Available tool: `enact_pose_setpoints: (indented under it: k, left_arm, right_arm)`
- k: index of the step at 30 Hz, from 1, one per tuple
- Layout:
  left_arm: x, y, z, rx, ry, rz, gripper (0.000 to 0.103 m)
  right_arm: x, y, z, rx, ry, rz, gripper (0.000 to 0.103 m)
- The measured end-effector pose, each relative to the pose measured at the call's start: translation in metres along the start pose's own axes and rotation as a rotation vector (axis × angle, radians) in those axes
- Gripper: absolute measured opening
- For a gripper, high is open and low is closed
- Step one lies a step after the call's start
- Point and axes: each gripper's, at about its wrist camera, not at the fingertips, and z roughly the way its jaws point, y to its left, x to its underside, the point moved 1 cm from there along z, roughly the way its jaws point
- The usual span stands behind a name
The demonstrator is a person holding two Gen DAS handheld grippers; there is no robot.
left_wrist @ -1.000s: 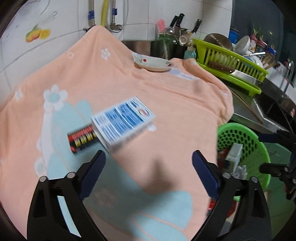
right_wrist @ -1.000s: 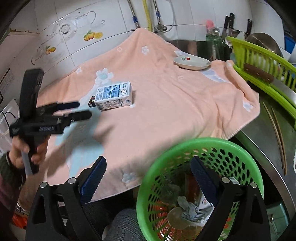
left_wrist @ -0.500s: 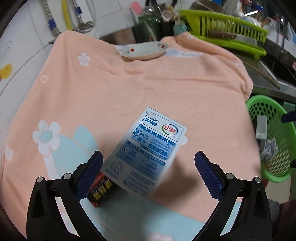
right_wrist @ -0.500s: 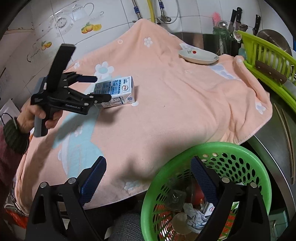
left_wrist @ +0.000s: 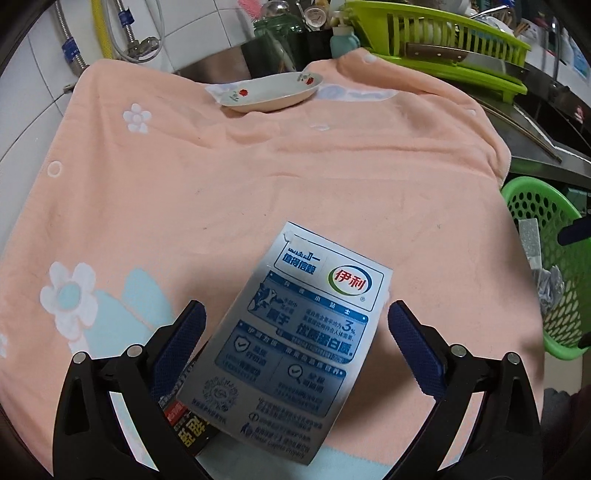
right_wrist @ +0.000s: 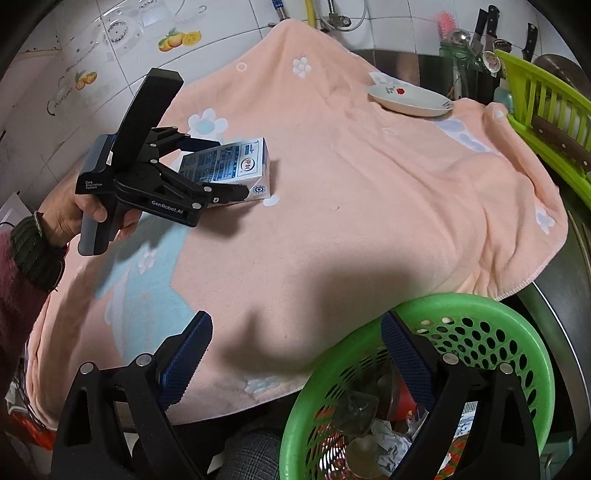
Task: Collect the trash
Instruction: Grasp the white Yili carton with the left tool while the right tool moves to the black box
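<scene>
A blue and white milk carton [left_wrist: 295, 332] lies flat on the peach towel [left_wrist: 258, 166]. My left gripper [left_wrist: 295, 325] is open with its jaws either side of the carton, one finger [left_wrist: 181, 339] at its left edge. A black and red pack [left_wrist: 184, 424] lies partly under the carton. In the right wrist view the left gripper [right_wrist: 218, 170] straddles the carton [right_wrist: 236, 166]. My right gripper [right_wrist: 295, 350] is open and empty, above the towel's front edge and the green basket [right_wrist: 517, 339], which holds several pieces of trash.
A small floral dish [left_wrist: 273, 92] sits at the towel's far edge. A green dish rack [left_wrist: 443, 48] with a knife stands at the back right. The basket also shows in the left wrist view [left_wrist: 554, 258]. Tiled wall and pipes [left_wrist: 103, 33] are behind.
My left gripper has moved forward and down until its open jaws flank the carton. The right gripper has stayed above the basket, shifting slightly.
</scene>
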Motion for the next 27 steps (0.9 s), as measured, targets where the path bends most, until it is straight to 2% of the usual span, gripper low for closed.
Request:
enact_pose_setpoints:
  k: [4, 10, 16, 27]
  left_arm:
    - [0.002, -0.005, 0.008, -0.002, 0.024, 0.013, 0.075]
    - [0.007, -0.004, -0.008, -0.010, -0.042, -0.036, 0.073]
    - [0.022, 0.003, -0.044, -0.040, -0.106, -0.134, 0.073]
    - [0.080, 0.043, -0.114, -0.123, -0.154, -0.345, 0.073]
  right_arm:
    - [0.000, 0.000, 0.001, -0.003, 0.004, 0.001, 0.089]
    - [-0.001, 0.000, 0.002, -0.008, 0.005, 0.001, 0.089]
    - [-0.008, 0.008, 0.003, -0.023, -0.004, -0.024, 0.089]
    - [-0.046, 0.043, 0.028, -0.095, 0.004, -0.160, 0.089]
